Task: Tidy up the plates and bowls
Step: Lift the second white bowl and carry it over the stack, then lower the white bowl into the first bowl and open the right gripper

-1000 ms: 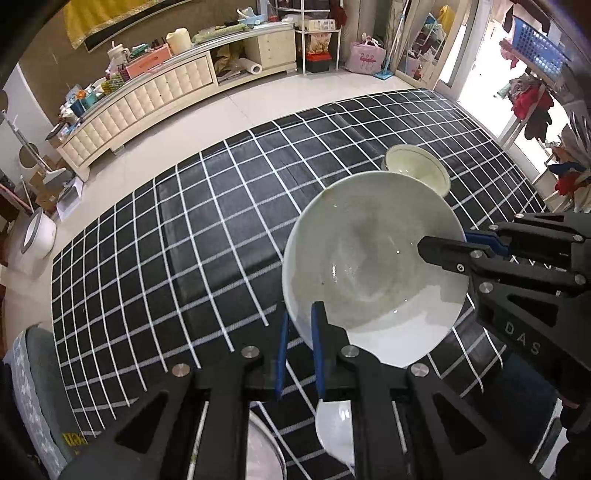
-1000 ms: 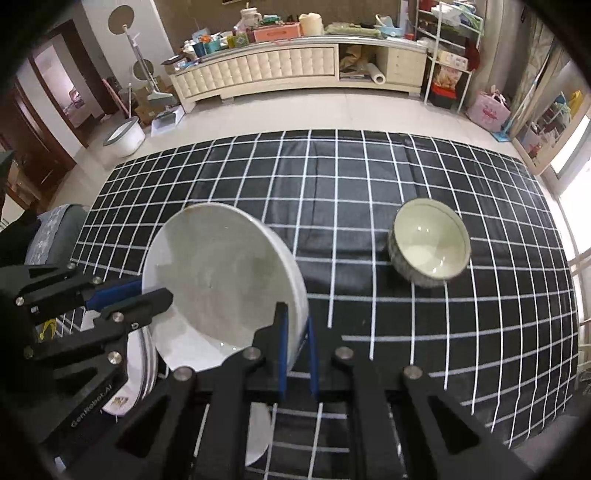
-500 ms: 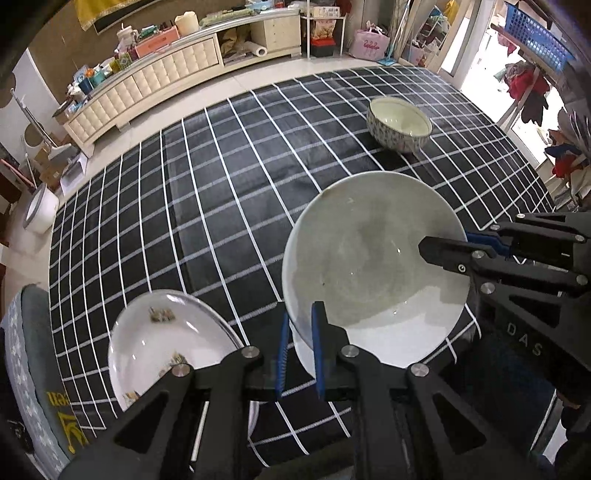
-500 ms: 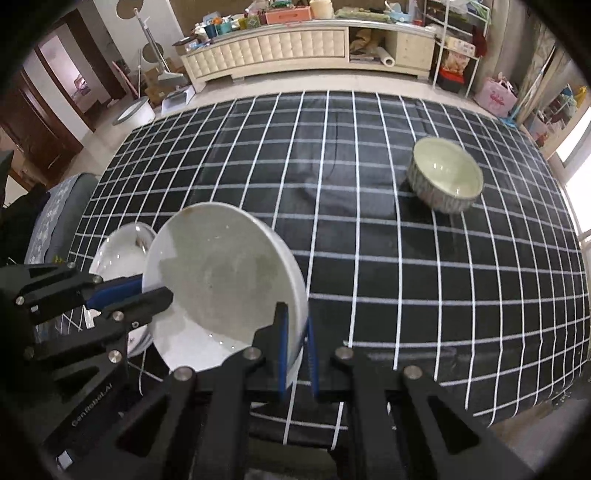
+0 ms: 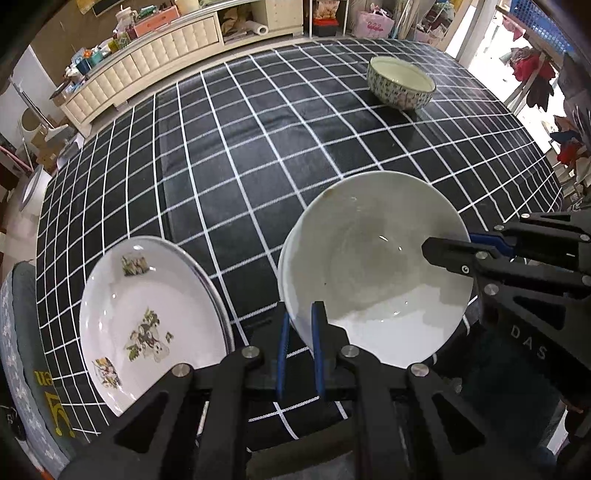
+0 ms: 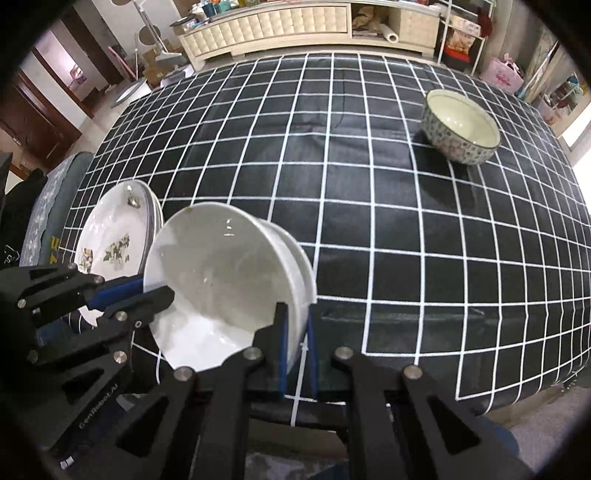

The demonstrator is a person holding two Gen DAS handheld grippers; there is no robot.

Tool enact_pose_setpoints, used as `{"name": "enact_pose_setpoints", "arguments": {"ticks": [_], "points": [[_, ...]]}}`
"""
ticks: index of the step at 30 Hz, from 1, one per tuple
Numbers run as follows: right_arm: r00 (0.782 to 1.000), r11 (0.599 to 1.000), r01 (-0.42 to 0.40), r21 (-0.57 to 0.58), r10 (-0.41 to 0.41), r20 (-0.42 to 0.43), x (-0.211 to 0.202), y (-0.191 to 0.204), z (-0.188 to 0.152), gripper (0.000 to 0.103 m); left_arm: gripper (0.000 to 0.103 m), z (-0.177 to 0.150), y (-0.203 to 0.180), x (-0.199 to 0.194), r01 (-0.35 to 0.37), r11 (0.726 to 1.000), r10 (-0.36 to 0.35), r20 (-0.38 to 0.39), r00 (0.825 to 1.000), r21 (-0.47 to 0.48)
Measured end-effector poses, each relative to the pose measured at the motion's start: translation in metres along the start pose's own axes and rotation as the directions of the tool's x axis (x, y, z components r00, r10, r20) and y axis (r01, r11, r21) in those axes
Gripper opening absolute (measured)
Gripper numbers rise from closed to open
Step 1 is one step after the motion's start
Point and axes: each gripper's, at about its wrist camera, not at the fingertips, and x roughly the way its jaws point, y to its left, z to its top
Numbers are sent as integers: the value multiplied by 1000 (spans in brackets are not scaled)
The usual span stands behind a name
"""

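Both grippers pinch the rim of the large plain white ceramic bowl (image 5: 373, 273), the left gripper (image 5: 299, 321) at lower centre, the right gripper (image 6: 295, 325) on the opposite rim. To land it well, lower both hands evenly, keeping it level. The flower-printed white plate stack (image 5: 147, 317) sits lower left; the small patterned bowl (image 5: 400, 86) upper right.

Both views are bright and sharp, with no motion blur. Daylight comes in from the right, where the window (image 5: 476, 33) area is blown out white. Small glints sit inside the white bowl (image 5: 373, 266), and the far bowl (image 6: 460, 127) casts a soft shadow on the surface (image 6: 369, 184). Fisheye distortion bends the grid lines outward, and the corners darken to black.
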Motion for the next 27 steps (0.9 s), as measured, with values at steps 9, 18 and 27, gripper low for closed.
{"name": "enact_pose_setpoints", "arguments": {"ticks": [9,18,27], "points": [[999,1000,16,-2,-16,-32,9,-1,2,13,11,2,-3,6,-3,1000,3,-10,1000,7],[999,1000,13,24,-12,-50,10,-3,8,13,13,3,3,11,24,999,-25,-23,999,-26],[998,998,45,34,-43,-54,9,-3,7,14,15,4,-1,3,-11,1000,11,2,1000,4]]}}
